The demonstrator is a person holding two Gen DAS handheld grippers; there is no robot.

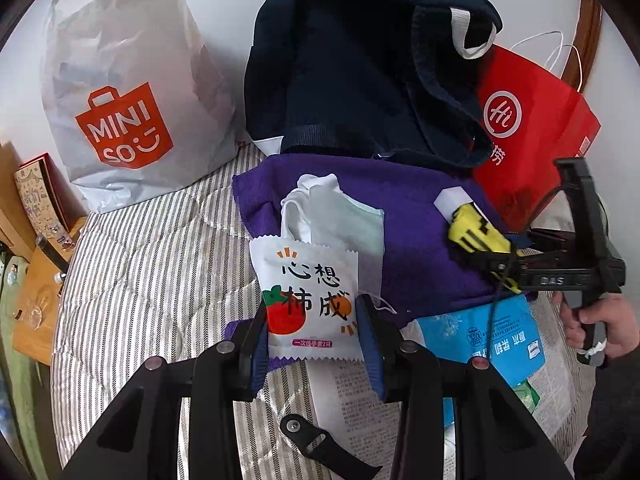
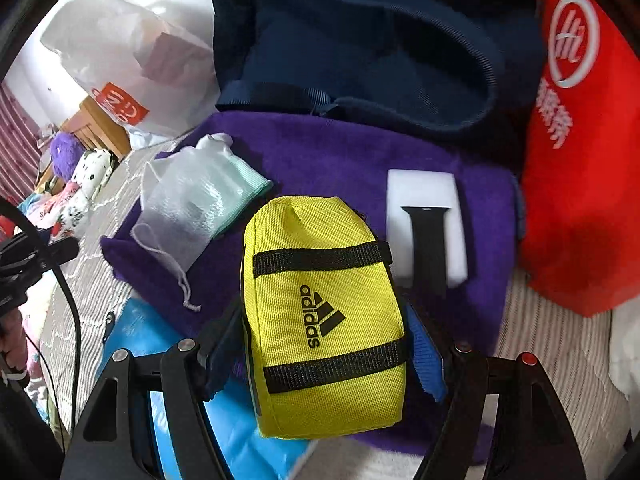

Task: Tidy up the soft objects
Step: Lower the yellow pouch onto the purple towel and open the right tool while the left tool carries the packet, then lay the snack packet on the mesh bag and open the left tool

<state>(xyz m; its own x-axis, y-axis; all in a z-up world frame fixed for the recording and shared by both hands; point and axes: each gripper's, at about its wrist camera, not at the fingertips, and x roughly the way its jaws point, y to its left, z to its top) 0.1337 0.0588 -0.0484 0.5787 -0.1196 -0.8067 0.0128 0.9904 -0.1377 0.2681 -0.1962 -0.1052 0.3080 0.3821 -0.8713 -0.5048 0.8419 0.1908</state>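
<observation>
I see the mask (image 1: 340, 216) and sponge (image 2: 424, 196) on the towel (image 1: 416, 216), centre frame, backpack (image 1: 360, 64) above.

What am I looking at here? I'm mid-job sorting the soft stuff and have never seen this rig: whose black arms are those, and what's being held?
There is no robot: a person holds a two-finger gripper in each hand, each with a fisheye camera looking along its fingers. One picture is the left gripper's view, the other the right gripper's. The left one is shut on a white packet printed with a persimmon. The right one is shut on a yellow pouch; the left view shows it from the side, with the person's hand. Below lies a striped bedcover with a purple cloth, a mask, a white block, a navy bag, a red bag and a white shopping bag.
</observation>
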